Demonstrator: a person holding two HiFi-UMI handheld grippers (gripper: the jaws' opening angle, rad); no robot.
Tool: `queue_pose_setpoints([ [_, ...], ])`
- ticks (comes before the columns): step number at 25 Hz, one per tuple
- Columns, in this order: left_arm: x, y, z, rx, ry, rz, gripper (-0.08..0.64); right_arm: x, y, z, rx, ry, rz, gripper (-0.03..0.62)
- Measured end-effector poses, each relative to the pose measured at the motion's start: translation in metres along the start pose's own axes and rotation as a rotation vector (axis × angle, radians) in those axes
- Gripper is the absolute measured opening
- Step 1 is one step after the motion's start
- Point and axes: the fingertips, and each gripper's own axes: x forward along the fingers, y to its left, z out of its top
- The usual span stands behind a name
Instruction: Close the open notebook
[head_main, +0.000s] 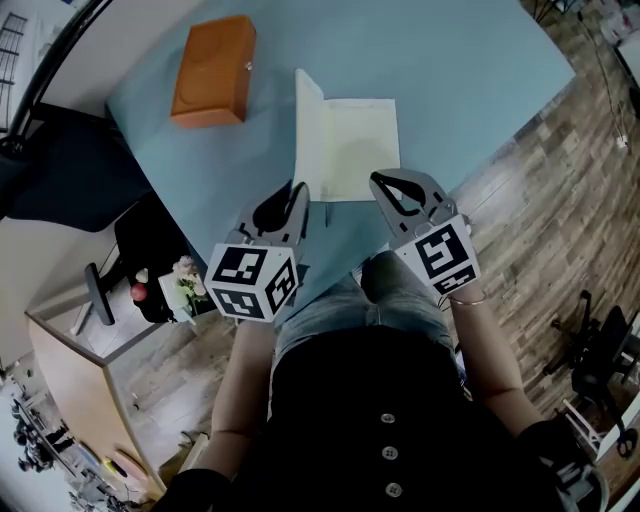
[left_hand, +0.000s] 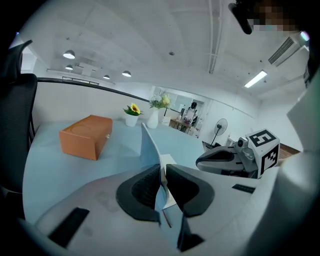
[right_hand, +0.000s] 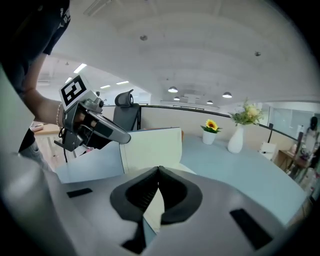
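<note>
Notebook (head_main: 358, 150) lay half folded by the near edge of the table (head_main: 480, 70).
The left gripper (left_hand: 162, 170) pinched the cover (left_hand: 149, 146), which stood upright; the right gripper (right_hand: 159, 169) had its jaws pressed together, holding nothing, at the flat page's near right corner.

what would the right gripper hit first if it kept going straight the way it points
Probably the notebook's flat right page: the right gripper angles down at it. The raised left leaf stands beyond; depth is unclear.
</note>
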Motion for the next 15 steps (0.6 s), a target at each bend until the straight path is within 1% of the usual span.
queue_pose_setpoints([
  [4,0.011,-0.019,0.002,0.027,0.011,-0.048,0.038,-0.016,-0.011,-0.002,0.057,-0.016,-0.043,0.005],
  [10,0.029,-0.046,0.000,0.080,0.065,-0.122,0.037,-0.035,-0.024,-0.008,0.088,-0.020,-0.101,0.005],
  [15,0.043,-0.061,-0.004,0.110,0.096,-0.166,0.037,-0.049,-0.041,-0.015,0.160,-0.032,-0.170,0.005],
])
